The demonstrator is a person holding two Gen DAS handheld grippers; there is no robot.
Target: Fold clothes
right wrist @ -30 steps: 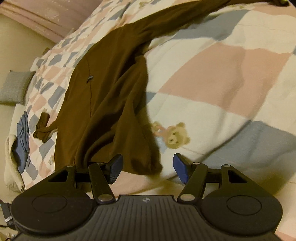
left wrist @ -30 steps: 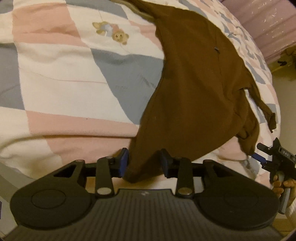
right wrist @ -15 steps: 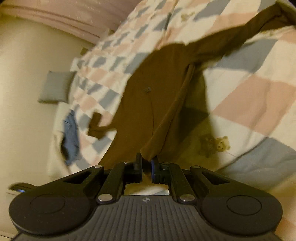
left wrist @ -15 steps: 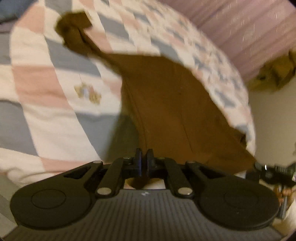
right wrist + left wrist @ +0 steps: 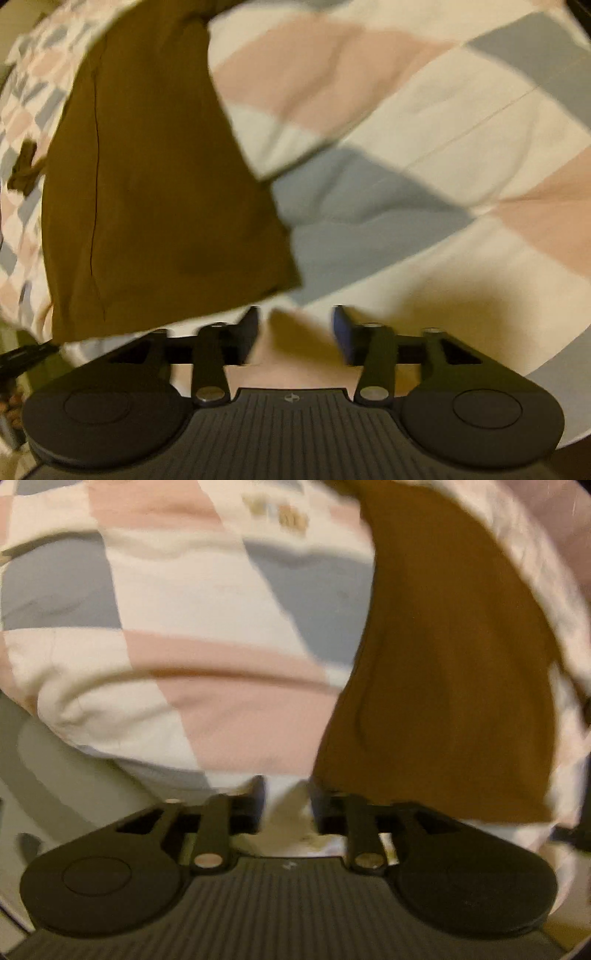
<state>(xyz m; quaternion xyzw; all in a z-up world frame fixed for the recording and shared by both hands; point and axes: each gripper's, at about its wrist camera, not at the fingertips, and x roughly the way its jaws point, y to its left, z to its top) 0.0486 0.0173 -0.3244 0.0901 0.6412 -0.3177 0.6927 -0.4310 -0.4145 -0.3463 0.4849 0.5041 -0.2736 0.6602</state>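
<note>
— What just changed?
— Both my left fingers (image 5: 284, 797) and right fingers (image 5: 295, 328) released, now apart and empty.
— And the brown cloth garment (image 5: 155, 184)?
— Spread flat on the checked quilted bed (image 5: 424, 147), ready for folding.

No readable text, label, brand name or number showing in either view. Small pale emblem sitting on ribbed black body of left gripper (image 5: 284, 805), just behind jaws, too blurred to read. Similar small round emblem sitting on ribbed body of right gripper (image 5: 295, 332), same spot, shape only, no letters. Printed bear-like figure showing on quilt (image 5: 184, 609), far edge from left gripper, motion blur smearing it, no wording making out.
</note>
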